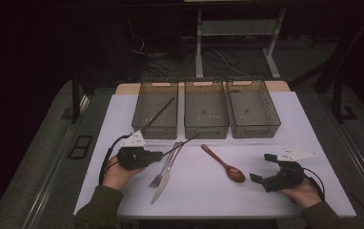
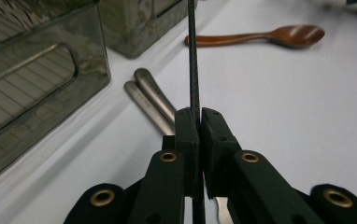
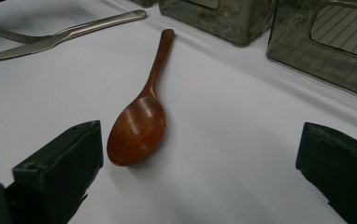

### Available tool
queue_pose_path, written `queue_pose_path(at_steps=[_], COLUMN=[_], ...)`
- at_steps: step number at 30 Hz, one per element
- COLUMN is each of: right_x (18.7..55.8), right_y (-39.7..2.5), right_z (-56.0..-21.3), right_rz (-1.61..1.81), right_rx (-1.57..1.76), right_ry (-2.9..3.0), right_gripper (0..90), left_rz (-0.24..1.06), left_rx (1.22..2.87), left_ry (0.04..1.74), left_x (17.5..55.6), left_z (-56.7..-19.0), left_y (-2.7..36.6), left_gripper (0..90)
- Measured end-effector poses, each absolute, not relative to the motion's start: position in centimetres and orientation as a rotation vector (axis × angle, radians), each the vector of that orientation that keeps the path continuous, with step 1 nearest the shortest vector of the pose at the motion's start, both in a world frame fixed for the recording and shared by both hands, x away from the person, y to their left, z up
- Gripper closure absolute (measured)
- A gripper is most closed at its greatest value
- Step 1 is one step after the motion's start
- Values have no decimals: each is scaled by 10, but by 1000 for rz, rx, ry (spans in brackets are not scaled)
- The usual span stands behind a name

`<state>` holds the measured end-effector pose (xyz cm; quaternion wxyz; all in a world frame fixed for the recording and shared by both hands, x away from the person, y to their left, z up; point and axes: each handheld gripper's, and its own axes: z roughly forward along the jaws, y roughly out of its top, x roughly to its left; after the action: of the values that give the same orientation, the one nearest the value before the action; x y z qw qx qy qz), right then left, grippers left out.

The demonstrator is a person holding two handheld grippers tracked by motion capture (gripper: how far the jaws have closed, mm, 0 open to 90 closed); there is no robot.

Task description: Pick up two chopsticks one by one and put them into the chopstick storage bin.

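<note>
Jaws of the left gripper (image 2: pixel 199 116) are clamped on a thin black chopstick (image 2: pixel 193 60), held just above the fork (image 1: pixel 163 170) and knife (image 1: pixel 165 182) near the left bin (image 1: pixel 155 110). Jaws of the right gripper (image 1: pixel 262 168) are spread wide beside the wooden spoon (image 3: pixel 139 119).

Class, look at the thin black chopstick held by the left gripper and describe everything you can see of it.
The chopstick is a thin, straight, dark rod with a finely textured surface. The left gripper is shut on it, its fingers pinching it near one end. It points towards the trays, passing above the fork and knife handles. Its far tip is cut off in the left gripper view.
</note>
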<state>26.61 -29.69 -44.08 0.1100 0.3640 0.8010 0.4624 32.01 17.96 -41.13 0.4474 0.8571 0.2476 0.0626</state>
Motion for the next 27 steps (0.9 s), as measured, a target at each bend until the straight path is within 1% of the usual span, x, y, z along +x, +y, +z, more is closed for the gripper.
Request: queue_pose_path(at_steps=[15,27], right_x=[266,266], right_y=[-297,-298], right_z=[-440,-440], right_rz=[1350,1352], right_rx=[1067,1075], right_ry=[2354,2349], right_gripper=[2,2], left_rz=[177,194], left_rx=[2074,2045], left_ry=[661,691], left_x=[322,338], left_z=[-392,-375], left_y=[178,176], left_gripper=[848,850])
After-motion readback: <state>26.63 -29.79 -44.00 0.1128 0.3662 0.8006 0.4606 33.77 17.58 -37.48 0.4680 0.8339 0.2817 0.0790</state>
